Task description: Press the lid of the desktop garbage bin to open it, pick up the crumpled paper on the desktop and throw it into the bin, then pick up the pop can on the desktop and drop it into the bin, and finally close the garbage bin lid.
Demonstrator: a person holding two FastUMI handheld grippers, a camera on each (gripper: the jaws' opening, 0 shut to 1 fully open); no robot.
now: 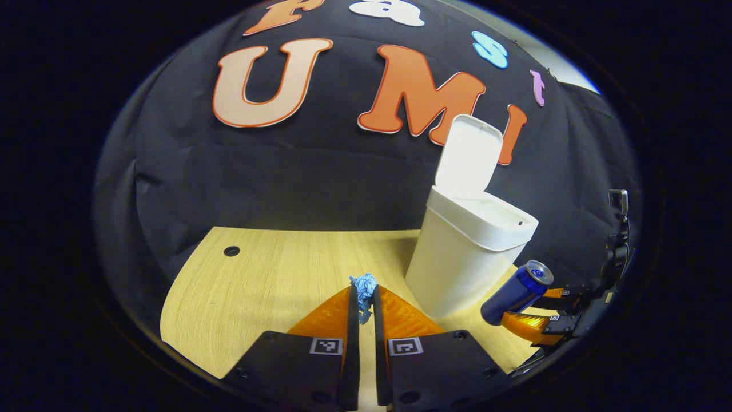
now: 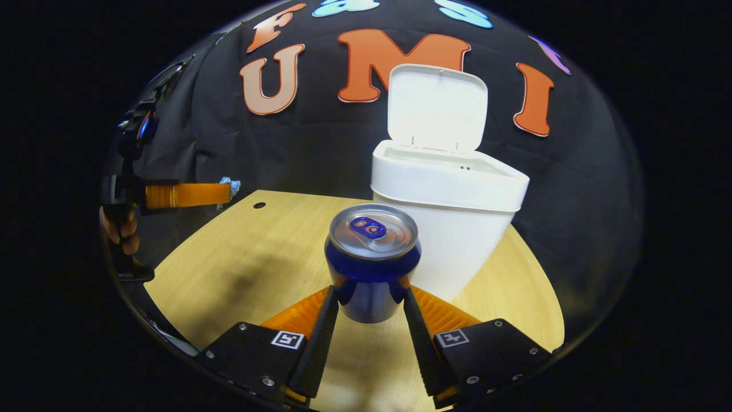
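The white desktop bin (image 1: 466, 252) (image 2: 452, 212) stands on the wooden desk with its lid (image 1: 469, 154) (image 2: 436, 109) raised upright. My left gripper (image 1: 366, 300) is shut on the blue crumpled paper (image 1: 364, 286), held above the desk left of the bin. In the right gripper view the paper (image 2: 230, 184) shows at that gripper's tips (image 2: 226, 193), far left. My right gripper (image 2: 370, 300) is shut on the blue pop can (image 2: 372, 257), lifted in front of the bin. In the left gripper view the can (image 1: 517, 292) is tilted, right of the bin.
The wooden desk (image 1: 257, 286) (image 2: 257, 263) has a small round hole (image 1: 231, 250) (image 2: 259, 205) near its far left. A hand (image 2: 120, 229) holds the left gripper at the far left of the right gripper view. The black booth wall rises behind the bin.
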